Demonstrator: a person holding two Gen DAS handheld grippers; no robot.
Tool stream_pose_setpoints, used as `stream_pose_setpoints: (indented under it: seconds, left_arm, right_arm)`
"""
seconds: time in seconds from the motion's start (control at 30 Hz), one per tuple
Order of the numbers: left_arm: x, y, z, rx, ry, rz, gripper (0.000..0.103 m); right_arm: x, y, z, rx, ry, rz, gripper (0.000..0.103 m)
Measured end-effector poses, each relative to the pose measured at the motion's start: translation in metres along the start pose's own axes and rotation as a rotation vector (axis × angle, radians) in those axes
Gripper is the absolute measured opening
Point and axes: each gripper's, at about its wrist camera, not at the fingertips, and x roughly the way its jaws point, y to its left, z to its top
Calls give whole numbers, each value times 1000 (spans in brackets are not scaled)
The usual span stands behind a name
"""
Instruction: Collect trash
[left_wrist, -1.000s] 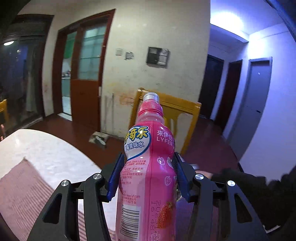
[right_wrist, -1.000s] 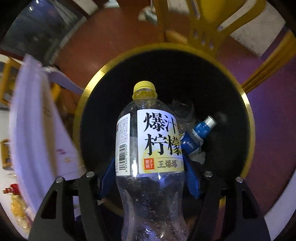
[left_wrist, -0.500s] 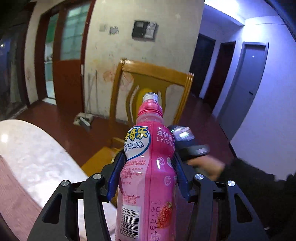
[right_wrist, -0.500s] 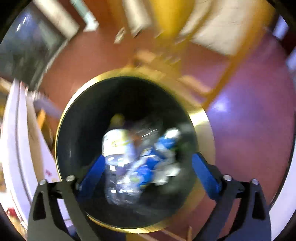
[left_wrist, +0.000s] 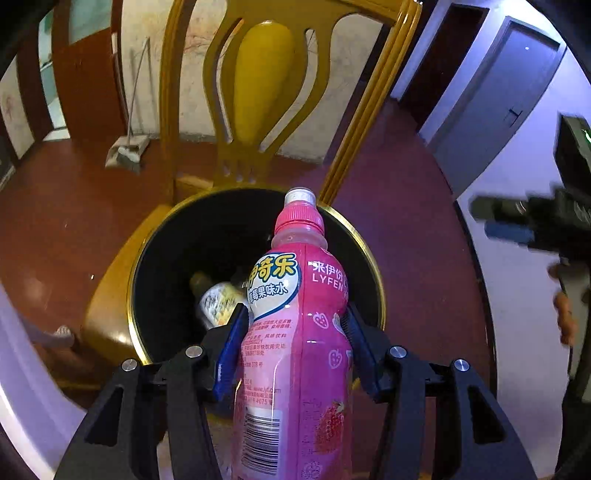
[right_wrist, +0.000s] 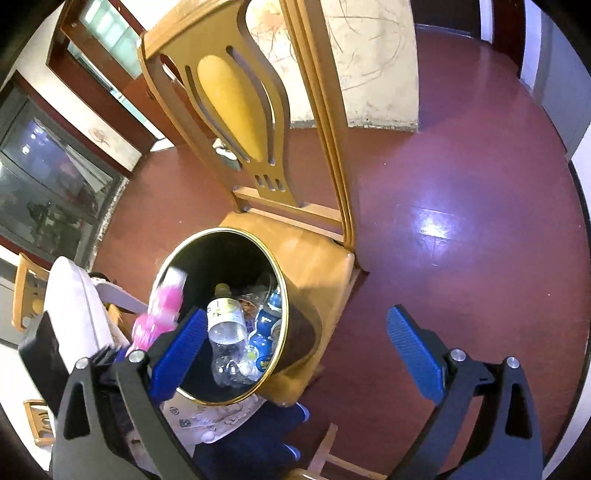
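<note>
Bin (left_wrist: 373, 258) nearer now; red floor (right_wrist: 461, 184)

pink bottle (left_wrist: 295, 332) base cut off at bottom edge; right hand-held gripper (left_wrist: 532, 225) motion-blurred in left wrist view.

One pink bottle (left_wrist: 295, 332), one clear bottle (right_wrist: 226, 321) and one blue bottle (right_wrist: 266, 332) in one black bin (right_wrist: 295, 332), one wooden chair (right_wrist: 240, 110), two grippers
</note>
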Motion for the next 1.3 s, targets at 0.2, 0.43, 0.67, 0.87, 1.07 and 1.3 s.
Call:
stream_pose_setpoints:
  seconds: [0.2, 0.43, 0.67, 0.87, 1.07, 1.3]
  left_arm:
    - [20, -4, 7, 8, 72, 57, 52]
    - [20, -9, 7, 2, 63, 58, 59]
    - [-6, -17, 6, 10, 11, 65, 71]
    - [-28, -17, -3, -8, -44, 91, 84]
    - [-76, -17, -20, -54, -157, 165, 97]
    - [-170, -25, -44, -127, -328, 349, 97]
  right_arm:
    - [-6, -7, -4, 29, -9, 9, 97]
    - [-12, -1, -4, 19, -26, 29, 97]
    - [-12, 12, -8, 1, -24, 48, 97]
    - [-14, 26, -11, -12, -30, 55, 98]
    - [-17, 52, -22, -79, -60, 52, 98]
    - [-27, 93, -39, -169, -116, 110, 98]
